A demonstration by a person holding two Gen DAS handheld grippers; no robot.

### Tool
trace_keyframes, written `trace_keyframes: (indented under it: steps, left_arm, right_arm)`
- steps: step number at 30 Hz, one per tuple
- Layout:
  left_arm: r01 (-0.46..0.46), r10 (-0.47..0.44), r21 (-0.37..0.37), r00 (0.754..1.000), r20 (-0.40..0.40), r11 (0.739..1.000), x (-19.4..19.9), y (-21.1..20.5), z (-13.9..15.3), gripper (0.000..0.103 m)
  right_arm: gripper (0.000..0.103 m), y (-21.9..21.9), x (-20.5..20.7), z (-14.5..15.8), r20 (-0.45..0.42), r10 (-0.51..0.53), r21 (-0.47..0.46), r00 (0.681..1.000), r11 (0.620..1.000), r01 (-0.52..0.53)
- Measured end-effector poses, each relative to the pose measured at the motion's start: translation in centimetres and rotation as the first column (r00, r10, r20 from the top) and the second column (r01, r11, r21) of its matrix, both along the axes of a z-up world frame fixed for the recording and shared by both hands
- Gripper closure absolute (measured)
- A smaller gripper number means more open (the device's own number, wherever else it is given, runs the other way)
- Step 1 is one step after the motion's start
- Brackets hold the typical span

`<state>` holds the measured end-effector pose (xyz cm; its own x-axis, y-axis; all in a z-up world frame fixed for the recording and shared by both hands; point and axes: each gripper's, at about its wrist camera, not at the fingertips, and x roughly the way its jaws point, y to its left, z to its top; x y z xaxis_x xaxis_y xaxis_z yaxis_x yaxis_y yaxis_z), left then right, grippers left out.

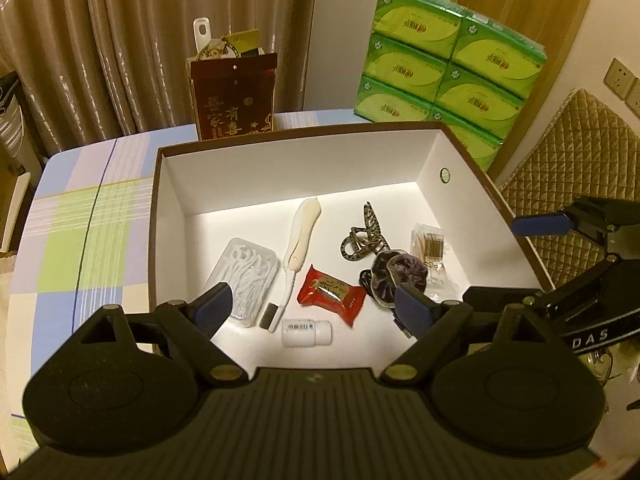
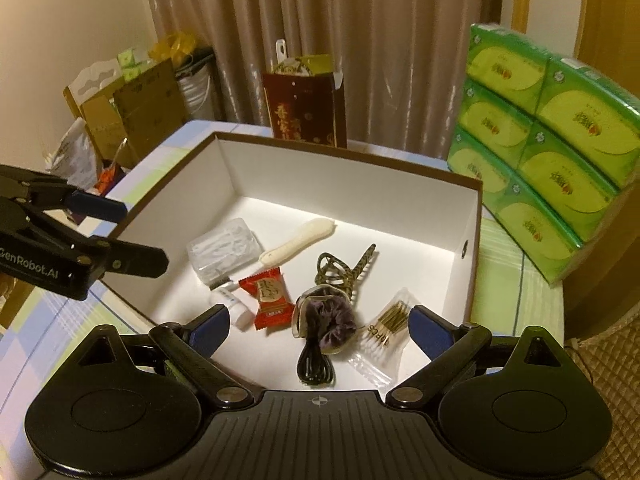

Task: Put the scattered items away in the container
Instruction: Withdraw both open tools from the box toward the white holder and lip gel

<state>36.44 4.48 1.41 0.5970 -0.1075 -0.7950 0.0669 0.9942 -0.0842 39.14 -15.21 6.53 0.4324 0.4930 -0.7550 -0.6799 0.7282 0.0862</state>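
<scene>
Items in box [image 1: 430, 160], below spread, empty left tongs [image 1: 316, 308].

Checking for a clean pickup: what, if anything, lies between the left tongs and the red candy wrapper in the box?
Nothing visible. The open left tongs hang above the white-lined cardboard box, and the red candy wrapper lies uncovered below them.
</scene>
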Motion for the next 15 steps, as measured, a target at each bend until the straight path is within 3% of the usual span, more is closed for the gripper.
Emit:
trace_keyframes:
  steps: [15]
  left_arm:
    - [0.028, -0.028, -0.002, 0.998, 0.059, 1.000, -7.6, -0.3, 1.0, 0.017]
  right_arm:
    - [0.009, -3.6, -5.8, 0.9, 0.025, -0.033, 0.062, 0.999, 0.998, 0.031]
